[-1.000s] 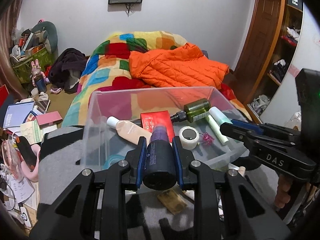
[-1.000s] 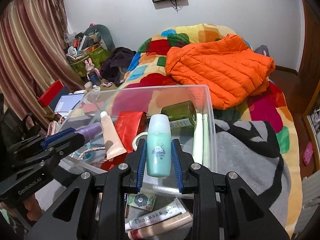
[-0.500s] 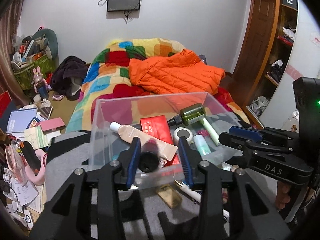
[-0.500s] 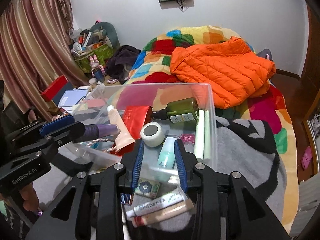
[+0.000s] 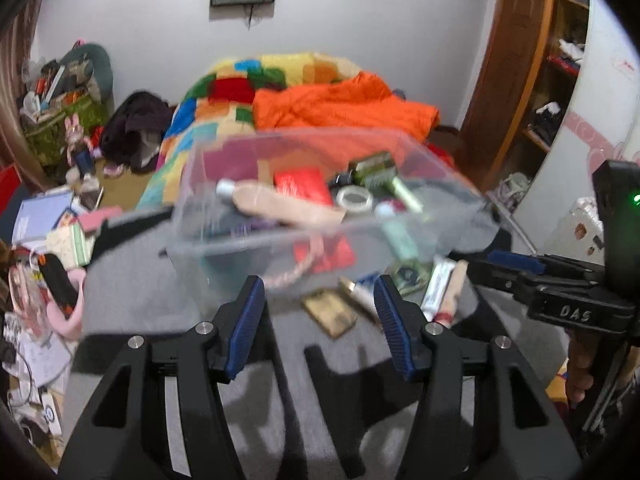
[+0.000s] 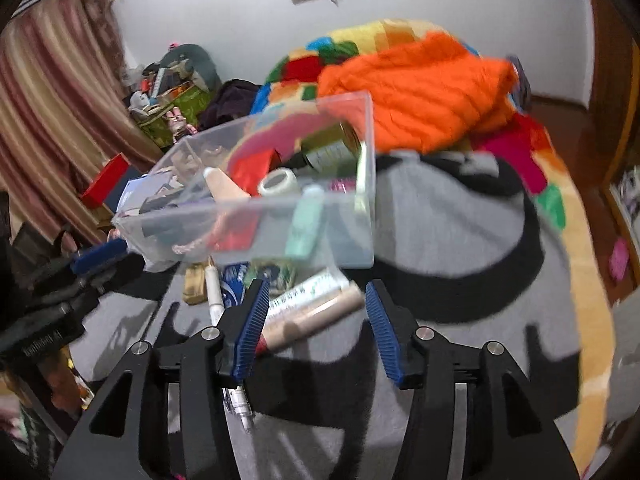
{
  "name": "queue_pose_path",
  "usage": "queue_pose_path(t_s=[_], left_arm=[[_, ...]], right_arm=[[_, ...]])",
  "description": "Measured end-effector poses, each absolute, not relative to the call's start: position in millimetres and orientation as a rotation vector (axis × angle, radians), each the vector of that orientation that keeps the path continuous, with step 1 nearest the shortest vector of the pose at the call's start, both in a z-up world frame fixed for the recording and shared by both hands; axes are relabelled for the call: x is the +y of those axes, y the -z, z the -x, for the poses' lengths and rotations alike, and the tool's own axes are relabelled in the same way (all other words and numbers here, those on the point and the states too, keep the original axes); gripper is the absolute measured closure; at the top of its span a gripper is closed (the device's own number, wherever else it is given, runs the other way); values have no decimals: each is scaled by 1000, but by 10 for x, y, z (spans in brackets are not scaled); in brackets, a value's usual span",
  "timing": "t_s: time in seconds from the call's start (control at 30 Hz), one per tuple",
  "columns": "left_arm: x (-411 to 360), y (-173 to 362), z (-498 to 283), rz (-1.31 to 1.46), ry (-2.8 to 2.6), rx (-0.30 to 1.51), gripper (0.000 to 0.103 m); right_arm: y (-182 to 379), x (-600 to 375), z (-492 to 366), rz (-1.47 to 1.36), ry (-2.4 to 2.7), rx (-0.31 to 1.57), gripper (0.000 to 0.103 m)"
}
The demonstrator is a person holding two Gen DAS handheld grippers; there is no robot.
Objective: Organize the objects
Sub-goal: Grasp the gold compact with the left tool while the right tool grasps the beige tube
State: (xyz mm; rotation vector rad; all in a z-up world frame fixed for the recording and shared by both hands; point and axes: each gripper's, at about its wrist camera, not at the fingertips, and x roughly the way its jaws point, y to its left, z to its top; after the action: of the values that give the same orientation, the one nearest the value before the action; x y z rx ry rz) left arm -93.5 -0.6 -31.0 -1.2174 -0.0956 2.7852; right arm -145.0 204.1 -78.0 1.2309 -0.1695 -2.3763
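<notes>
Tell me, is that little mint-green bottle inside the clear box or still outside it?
Inside. The mint-green bottle lies tipped over within the clear box, against its near wall, and the right gripper is open and empty.

Even indoor light, motion blur throughout, dark fisheye corners.

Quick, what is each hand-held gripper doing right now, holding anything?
Left hand-held gripper: open, holding nothing.
Right hand-held gripper: open, holding nothing.
</notes>
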Motion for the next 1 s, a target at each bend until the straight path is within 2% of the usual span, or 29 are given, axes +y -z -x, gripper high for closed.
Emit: queue_pose_path(t_s=[0.13, 0.4, 0.53, 0.67, 0.83, 0.87, 1.0], left_arm=[[14, 604, 1083, 1397, -2731, -165, 46], [188, 776, 1207, 1456, -2735, -46, 47], [157, 794, 1152, 1434, -2745, -37, 55], [81, 773, 1014, 1420, -2752, -22, 72], [18, 726, 984, 1433, -2724, -34, 73], [24, 728, 1008, 1440, -2711, -44, 73], [37, 748, 1154, 1456, -2670, -89, 73]], right_arm=[[968, 1945, 1507, -1299, 2354, -234, 56], [1019, 1846, 1381, -1265, 2386, -83, 54], [1044, 1927, 1346, -1268, 2383, -33, 54], [1050, 2041, 1335, -1289, 2391, -36, 59], [1037, 2064, 1370, -1291, 2424, -43, 59], [1050, 2047, 1383, -1294, 2425, -42, 60], [1067, 1995, 1419, -1285, 2443, -45, 76]])
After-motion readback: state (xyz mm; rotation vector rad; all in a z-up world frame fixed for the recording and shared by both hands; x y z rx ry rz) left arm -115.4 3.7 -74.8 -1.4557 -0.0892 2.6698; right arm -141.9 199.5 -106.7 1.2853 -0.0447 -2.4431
